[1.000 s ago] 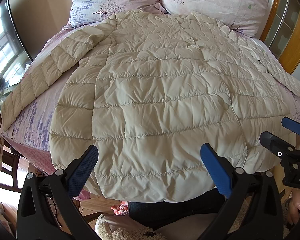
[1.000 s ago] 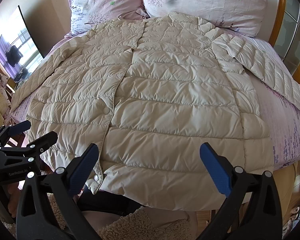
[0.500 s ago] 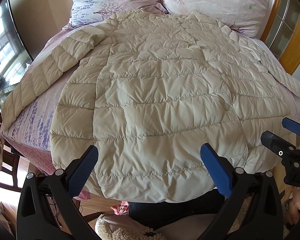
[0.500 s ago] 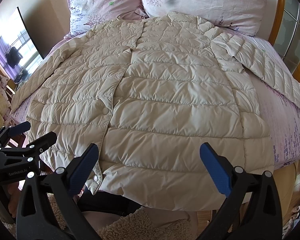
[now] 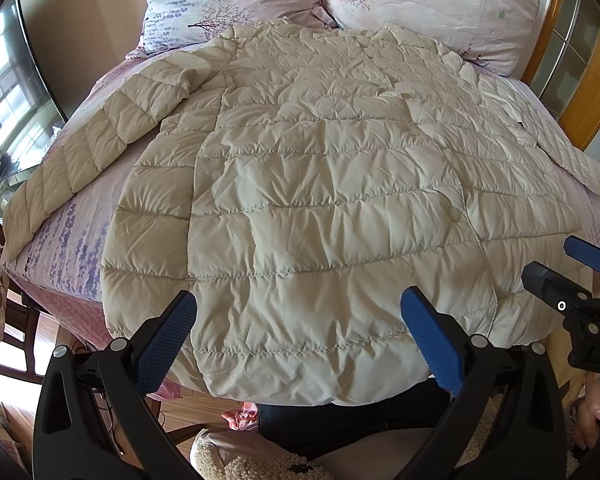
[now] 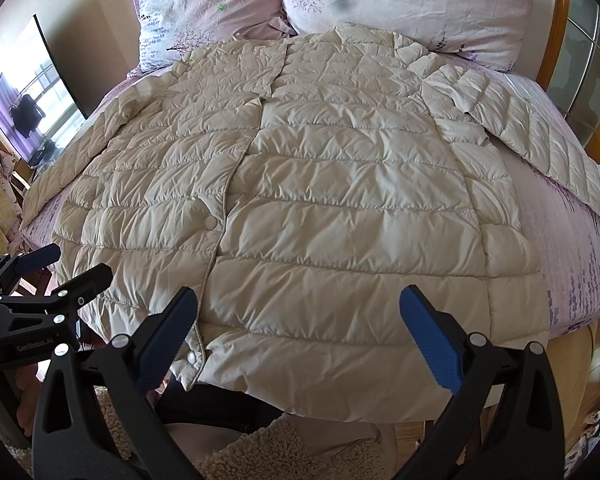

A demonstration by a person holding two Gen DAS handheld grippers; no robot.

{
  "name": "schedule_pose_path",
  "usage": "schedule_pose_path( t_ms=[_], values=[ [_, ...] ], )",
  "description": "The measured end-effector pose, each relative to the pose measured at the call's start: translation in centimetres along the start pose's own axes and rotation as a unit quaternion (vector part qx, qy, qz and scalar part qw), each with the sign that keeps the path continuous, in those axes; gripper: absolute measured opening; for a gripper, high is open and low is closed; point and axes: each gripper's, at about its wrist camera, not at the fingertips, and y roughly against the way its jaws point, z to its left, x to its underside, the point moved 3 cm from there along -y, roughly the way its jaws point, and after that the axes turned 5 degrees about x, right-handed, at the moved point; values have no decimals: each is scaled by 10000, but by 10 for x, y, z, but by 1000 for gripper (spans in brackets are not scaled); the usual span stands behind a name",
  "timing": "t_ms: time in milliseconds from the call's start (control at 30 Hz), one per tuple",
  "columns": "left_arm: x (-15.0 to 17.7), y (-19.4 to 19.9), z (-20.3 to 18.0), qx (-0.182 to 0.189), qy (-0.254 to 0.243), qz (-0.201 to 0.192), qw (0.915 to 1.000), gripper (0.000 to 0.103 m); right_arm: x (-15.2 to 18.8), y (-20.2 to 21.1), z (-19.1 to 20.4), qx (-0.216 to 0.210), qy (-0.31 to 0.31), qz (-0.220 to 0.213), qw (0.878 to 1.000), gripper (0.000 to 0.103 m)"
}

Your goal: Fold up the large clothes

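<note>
Both grippers are hovering over the hem, left gripper and right gripper gaping wide, gripping nothing (cream jacket lying flat, sleeves spread).

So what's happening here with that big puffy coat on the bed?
A person stands at the foot of the bed holding a two-finger gripper in each hand, about to fold the cream quilted coat. The coat lies flat, front side up, sleeves spread to both sides, its collar by the pillows. The left gripper and the right gripper are both open near the hem, gripping nothing. No fold is made yet.
</note>
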Motion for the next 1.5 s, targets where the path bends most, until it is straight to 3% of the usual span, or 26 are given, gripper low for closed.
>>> schedule_pose_path(
  t_ms=[1500],
  values=[
    [0, 0, 0, 1, 7, 1, 10000, 102, 0, -3, -3, -169, -296, -50, 9994, 101]
  ],
)
